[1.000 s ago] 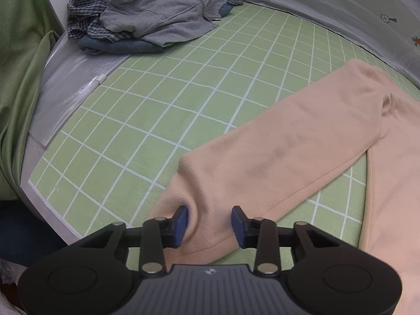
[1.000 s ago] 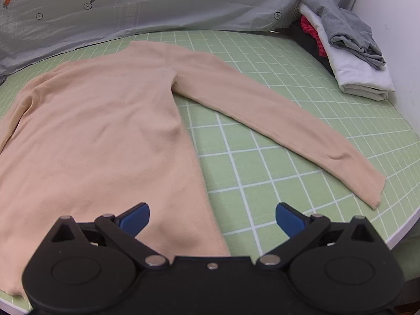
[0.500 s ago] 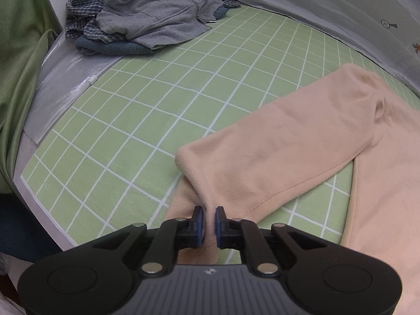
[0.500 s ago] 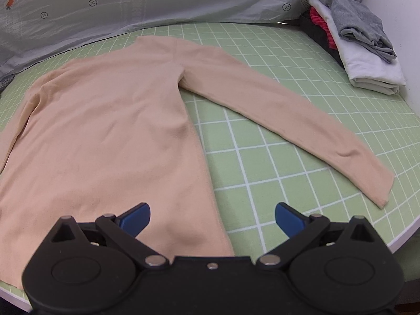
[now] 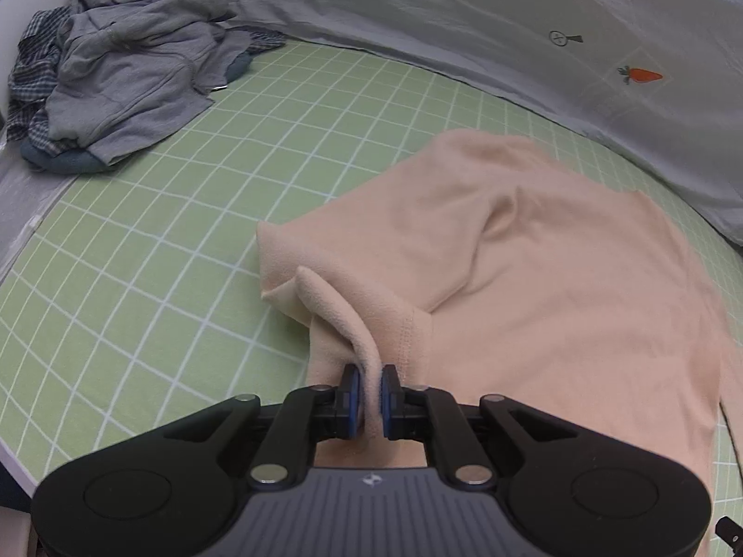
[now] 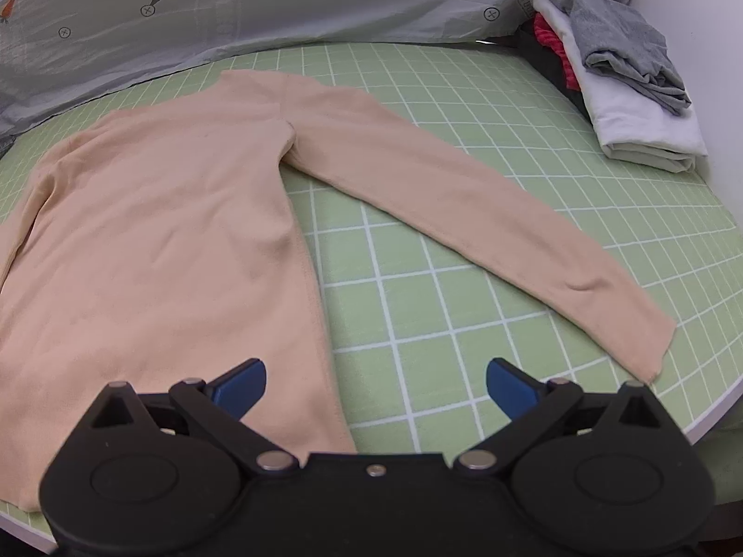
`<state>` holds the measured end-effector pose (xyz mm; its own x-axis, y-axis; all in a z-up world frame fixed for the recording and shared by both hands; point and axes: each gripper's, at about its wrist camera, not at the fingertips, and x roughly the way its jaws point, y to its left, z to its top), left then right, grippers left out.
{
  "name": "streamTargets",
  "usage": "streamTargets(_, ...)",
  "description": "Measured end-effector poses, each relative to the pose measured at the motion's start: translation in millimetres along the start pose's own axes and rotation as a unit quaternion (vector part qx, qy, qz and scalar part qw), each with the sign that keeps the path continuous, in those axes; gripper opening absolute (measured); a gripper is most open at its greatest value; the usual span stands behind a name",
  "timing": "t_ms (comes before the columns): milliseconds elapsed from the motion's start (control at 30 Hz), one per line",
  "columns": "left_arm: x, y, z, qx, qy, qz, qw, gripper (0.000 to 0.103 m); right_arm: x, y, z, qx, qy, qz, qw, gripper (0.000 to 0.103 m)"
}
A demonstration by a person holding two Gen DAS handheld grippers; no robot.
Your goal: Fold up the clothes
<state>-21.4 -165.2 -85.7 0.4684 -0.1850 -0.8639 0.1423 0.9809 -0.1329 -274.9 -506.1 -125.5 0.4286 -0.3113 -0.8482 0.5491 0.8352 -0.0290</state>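
Since a second ago: left claw [image 5: 369, 387] has gone from open around the cuff to shut on it, and has carried the cuff in over the body of the peach top [image 6: 153, 250]; the left sleeve [image 5: 371, 274] now doubles back on itself.
Left claw grip: pads nearly touching, a thin ridge of cuff fabric pinched between them, low centre of the left view (a small bite, near the hem stitching).
Slip risk: so little cloth is held that, I judge, a quick pull could drag the cuff free and drop the sleeve crooked.
Sleeve fold: bend sits mid-frame, bulging and uneven; laid down like this it would likely crease rather than lie flat.
Right claw [image 6: 376, 383]: spread wide, holding nothing, hovering at the bottom of the right view over the top's side edge.
Drag risk: nothing pins the body, so the whole top could slide across the green gridded surface [image 6: 464, 306].
Right sleeve [image 6: 464, 204]: stretched out flat toward the lower right, cuff close to the surface edge.
Far corners: grey pile [image 5: 125, 74] upper left, folded stack [image 6: 622, 93] upper right, both well apart.
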Motion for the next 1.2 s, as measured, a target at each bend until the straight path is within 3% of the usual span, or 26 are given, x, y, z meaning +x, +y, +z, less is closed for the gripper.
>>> streamTargets(133,-4,-41,5,0.002,-0.009,-0.043,0.9990,0.010,1,-8,0,0.004,0.001,0.002,1.000,0.102)
streamTargets(267,-17,-87,-2,0.041,-0.016,-0.111,0.9929,0.012,2,-20,0,0.018,0.000,-0.002,1.000,0.102)
streamTargets(333,-22,-101,-7,0.050,-0.017,-0.140,0.9888,0.021,3,-23,2,0.028,-0.001,-0.004,1.000,0.102)
streamTargets(400,-26,-111,-13,0.058,-0.017,-0.158,0.9855,0.049,4,-21,4,0.026,-0.006,-0.014,1.000,0.102)
streamTargets(500,-31,-110,-15,0.074,-0.024,-0.151,0.9855,0.074,3,-8,7,0.006,-0.015,-0.028,0.999,0.102)
streamTargets(567,-35,-102,-14,0.075,-0.028,-0.147,0.9859,0.075,3,4,10,-0.005,-0.022,-0.033,0.999,0.102)
streamTargets(700,-45,-73,-8,0.063,-0.039,-0.136,0.9880,0.087,4,34,16,-0.017,-0.030,-0.023,0.999,0.100)
streamTargets(1067,-47,44,29,0.032,-0.047,-0.059,0.9967,0.087,0,135,24,-0.008,-0.056,0.032,0.998,0.096)
streamTargets(1200,-40,81,44,0.040,-0.043,-0.035,0.9977,0.087,3,166,21,0.010,-0.059,0.056,0.997,0.089)
